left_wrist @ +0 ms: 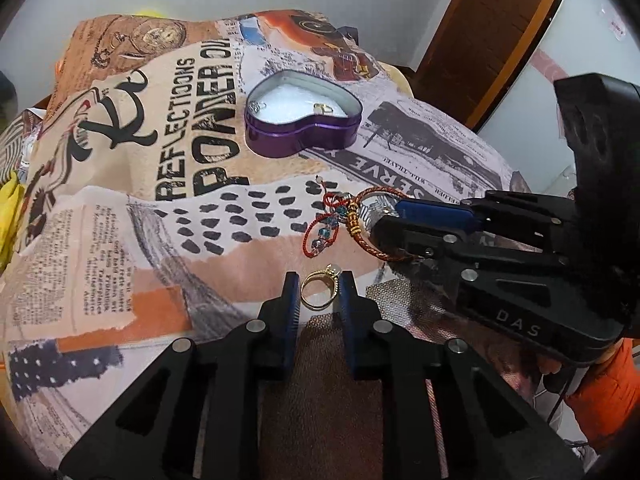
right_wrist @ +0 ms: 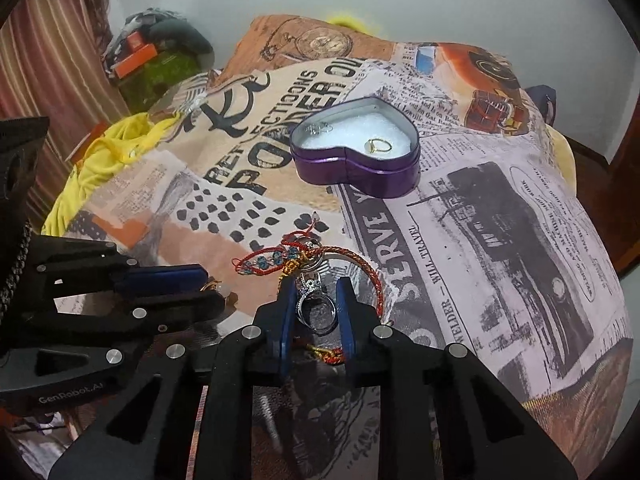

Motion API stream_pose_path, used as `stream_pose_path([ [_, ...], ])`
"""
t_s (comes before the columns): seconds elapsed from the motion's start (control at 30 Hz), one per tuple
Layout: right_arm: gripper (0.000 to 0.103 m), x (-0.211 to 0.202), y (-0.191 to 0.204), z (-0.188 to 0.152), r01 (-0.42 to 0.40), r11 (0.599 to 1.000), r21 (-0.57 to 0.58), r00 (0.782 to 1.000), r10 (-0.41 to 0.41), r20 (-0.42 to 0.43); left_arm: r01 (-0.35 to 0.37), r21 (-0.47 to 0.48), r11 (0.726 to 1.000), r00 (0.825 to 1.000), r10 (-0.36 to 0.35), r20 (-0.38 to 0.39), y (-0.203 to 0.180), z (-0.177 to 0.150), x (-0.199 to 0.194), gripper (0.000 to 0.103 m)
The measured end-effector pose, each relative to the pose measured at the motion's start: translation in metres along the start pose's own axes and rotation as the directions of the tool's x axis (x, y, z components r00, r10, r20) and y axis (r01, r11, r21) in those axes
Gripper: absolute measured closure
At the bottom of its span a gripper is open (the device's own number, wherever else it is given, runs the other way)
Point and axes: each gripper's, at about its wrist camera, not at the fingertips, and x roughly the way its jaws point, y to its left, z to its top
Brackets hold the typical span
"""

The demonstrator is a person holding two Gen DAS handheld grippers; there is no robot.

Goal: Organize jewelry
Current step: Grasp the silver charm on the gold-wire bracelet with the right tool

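Observation:
A purple heart-shaped tin [left_wrist: 303,136] [right_wrist: 356,174] stands open on the printed cloth, lined white, holding a gold ring [right_wrist: 379,146] and a small silver piece [right_wrist: 319,128]. My left gripper [left_wrist: 319,286] is open, its fingers either side of a gold ring with a pale stone [left_wrist: 320,289] lying on the cloth. My right gripper [right_wrist: 314,294] is open around a silver ring [right_wrist: 316,308] that lies inside a red-and-gold braided bracelet [right_wrist: 374,270]. A red cord charm with blue beads [left_wrist: 322,226] [right_wrist: 264,261] lies beside it.
A printed newspaper-pattern cloth [right_wrist: 500,208] covers a rounded surface that drops off on all sides. Yellow fabric [right_wrist: 104,152] lies at the left, clutter in the far left corner [right_wrist: 156,56]. A wooden door frame [left_wrist: 492,36] stands at the right.

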Motion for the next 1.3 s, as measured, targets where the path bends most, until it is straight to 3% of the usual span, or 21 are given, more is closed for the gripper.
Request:
stream_pose_path([
  [0.23,0.085,-0.023,0.006,0.005,0.007,1.0,-0.001,0.999,-0.007,0.049,-0.029,0.013,0.999,0.998,0.029,0.062,-0.006,0.009,-0.026,0.085],
  [0.27,0.092,-0.027,0.007,0.006,0.008,1.0,-0.003,0.998,-0.008,0.06,-0.032,0.014,0.999,0.997,0.031,0.072,-0.007,0.01,-0.03,0.085],
  [0.33,0.093,-0.034,0.009,0.009,0.005,1.0,-0.004,0.997,-0.005,0.074,-0.025,0.015,1.0,0.996,0.023,0.08,-0.008,0.014,-0.035,0.1],
  [0.5,0.093,-0.051,0.013,0.015,0.022,1.0,-0.018,0.992,-0.02,0.125,-0.031,0.016,0.999,0.994,0.029,0.105,-0.008,0.019,-0.047,0.1],
  [0.7,0.093,-0.043,0.009,0.011,0.033,0.999,-0.006,0.996,-0.032,0.083,-0.052,0.03,0.998,0.994,0.049,0.099,-0.004,0.013,-0.05,0.1],
  [0.87,0.084,-0.036,0.003,0.001,0.023,1.0,0.018,0.999,-0.024,0.038,-0.054,-0.006,0.998,0.997,0.055,0.046,0.015,0.007,-0.039,0.089],
  [1.07,0.084,-0.025,0.0,-0.008,0.006,1.0,0.031,1.0,-0.006,-0.002,-0.047,-0.043,0.998,0.999,0.048,0.02,0.027,0.002,-0.028,0.083],
  [1.3,0.084,-0.01,0.0,-0.007,0.013,1.0,0.018,0.999,-0.013,-0.031,-0.062,0.016,0.998,0.998,0.062,0.027,0.016,-0.002,-0.024,0.073],
])
